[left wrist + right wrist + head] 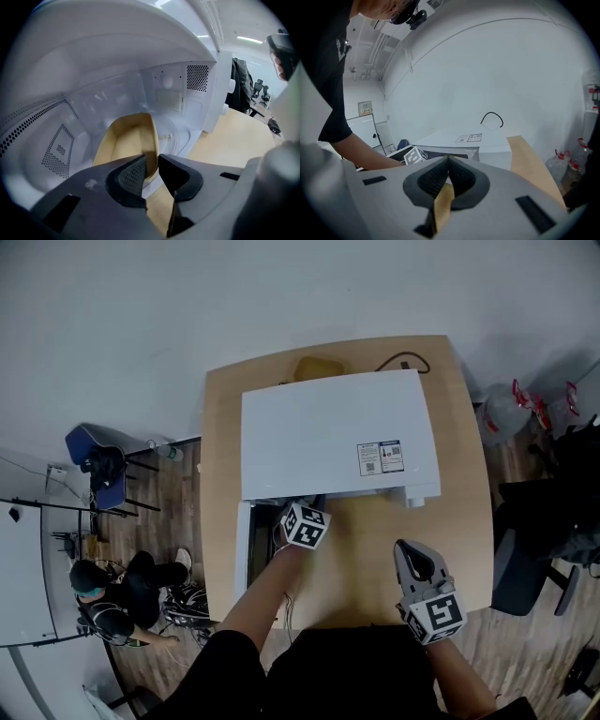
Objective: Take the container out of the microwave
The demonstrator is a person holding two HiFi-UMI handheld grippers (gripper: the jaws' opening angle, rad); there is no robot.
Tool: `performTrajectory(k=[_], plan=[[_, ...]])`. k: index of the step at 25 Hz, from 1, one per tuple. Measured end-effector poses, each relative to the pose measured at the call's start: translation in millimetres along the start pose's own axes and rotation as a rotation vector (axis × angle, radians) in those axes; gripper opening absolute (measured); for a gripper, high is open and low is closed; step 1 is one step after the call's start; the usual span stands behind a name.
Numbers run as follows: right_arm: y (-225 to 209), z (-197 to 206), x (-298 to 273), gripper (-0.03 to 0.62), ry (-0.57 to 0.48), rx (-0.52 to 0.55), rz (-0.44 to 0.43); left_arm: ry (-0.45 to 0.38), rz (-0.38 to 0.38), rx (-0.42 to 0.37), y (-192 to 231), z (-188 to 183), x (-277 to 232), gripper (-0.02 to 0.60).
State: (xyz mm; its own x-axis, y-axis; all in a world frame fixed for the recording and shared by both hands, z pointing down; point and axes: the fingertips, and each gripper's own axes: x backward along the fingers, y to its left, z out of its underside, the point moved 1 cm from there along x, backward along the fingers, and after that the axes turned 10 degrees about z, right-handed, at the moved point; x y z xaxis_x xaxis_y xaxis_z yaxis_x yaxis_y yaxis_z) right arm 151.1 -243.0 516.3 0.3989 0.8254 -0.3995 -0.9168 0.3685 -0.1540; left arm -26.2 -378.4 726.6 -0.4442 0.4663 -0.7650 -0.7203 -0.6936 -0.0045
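A tan, shallow container [126,140] lies inside the white microwave [328,432], on its glass turntable. My left gripper [152,165] reaches into the open cavity with its jaws shut on the container's near right rim; the thin wall is pinched between the two pads. In the head view only the left gripper's marker cube [305,526] shows at the microwave's mouth, and its fingertips are hidden inside. My right gripper [412,557] hovers over the wooden table [370,559] in front of the microwave, shut with nothing in it [448,161].
The microwave door [242,559] hangs open at the left front corner. A black cable [405,362] and a yellowish object [317,367] lie behind the microwave. Water bottles [511,413] stand right of the table. A person [117,601] crouches on the floor at left.
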Motion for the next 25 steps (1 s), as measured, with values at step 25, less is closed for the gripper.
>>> performTrajectory(k=[25], plan=[[44, 5, 48, 0.060, -0.059, 0.011, 0.052, -0.119, 0.062, -0.030, -55, 15, 76, 0.034]])
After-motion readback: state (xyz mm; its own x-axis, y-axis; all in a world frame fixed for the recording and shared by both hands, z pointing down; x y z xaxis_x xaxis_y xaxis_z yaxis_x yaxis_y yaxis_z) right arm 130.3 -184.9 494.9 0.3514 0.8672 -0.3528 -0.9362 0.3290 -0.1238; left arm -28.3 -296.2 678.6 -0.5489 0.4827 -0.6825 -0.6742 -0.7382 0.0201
